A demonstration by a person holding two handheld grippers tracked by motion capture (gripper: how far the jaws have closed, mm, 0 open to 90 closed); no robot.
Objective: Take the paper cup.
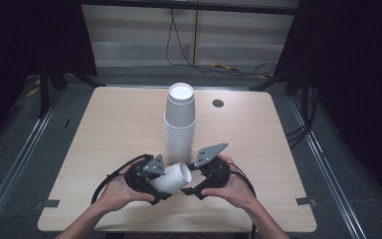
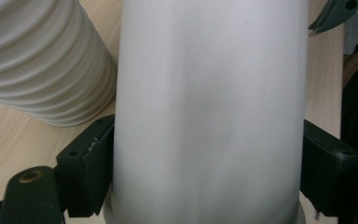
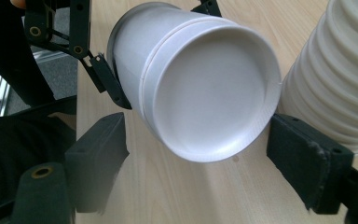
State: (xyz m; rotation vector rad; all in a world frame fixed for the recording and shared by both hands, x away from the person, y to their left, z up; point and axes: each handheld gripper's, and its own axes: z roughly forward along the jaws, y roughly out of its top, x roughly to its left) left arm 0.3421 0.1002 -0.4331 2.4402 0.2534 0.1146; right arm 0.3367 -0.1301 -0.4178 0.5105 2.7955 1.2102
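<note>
Wooden table (image 1: 109, 134), white cup (image 1: 173, 178) clamped sideways in left tool (image 1: 155, 185)

The setting is a recording or test lab, probably not a home or office. A bare wooden table (image 1: 104, 149) stands alone on grey carpet. Black curtains (image 1: 358, 74) enclose both sides. Cables (image 1: 189, 55) trail along the floor. Metal floor rails (image 1: 20, 159) flank the table.

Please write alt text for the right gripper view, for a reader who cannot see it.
A white paper cup lies sideways, base toward the camera, between the open jaws of the right hand-held gripper, pads apart from it. The cup stack stands right on the wooden table.
</note>
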